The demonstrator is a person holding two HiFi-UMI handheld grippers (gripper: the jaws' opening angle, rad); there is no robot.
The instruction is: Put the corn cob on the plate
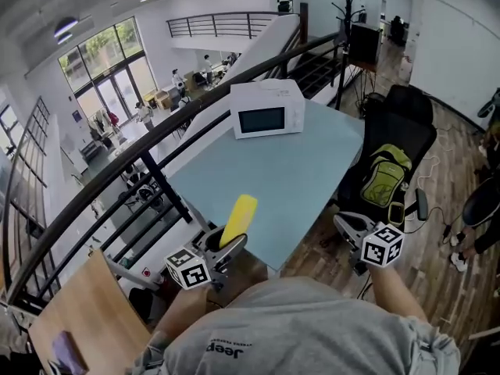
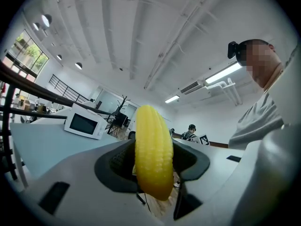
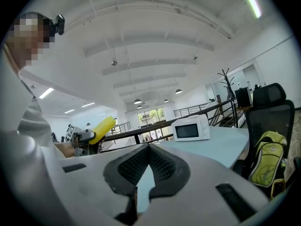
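Observation:
A yellow corn cob (image 1: 239, 217) stands nearly upright in my left gripper (image 1: 226, 248), which is shut on its lower part, just off the near edge of the light blue table (image 1: 289, 178). In the left gripper view the corn cob (image 2: 153, 149) fills the gap between the dark pads (image 2: 120, 161). My right gripper (image 1: 348, 223) hovers by the table's near right corner with its jaw tips together and nothing held. The right gripper view looks past the right gripper (image 3: 149, 149) to the corn cob (image 3: 102, 128) at the left. No plate shows in any view.
A white microwave (image 1: 267, 109) sits at the table's far end. A black chair carrying a green backpack (image 1: 384, 174) stands right of the table. A dark railing (image 1: 156, 139) runs along the left, and a wooden board (image 1: 86, 311) lies at lower left.

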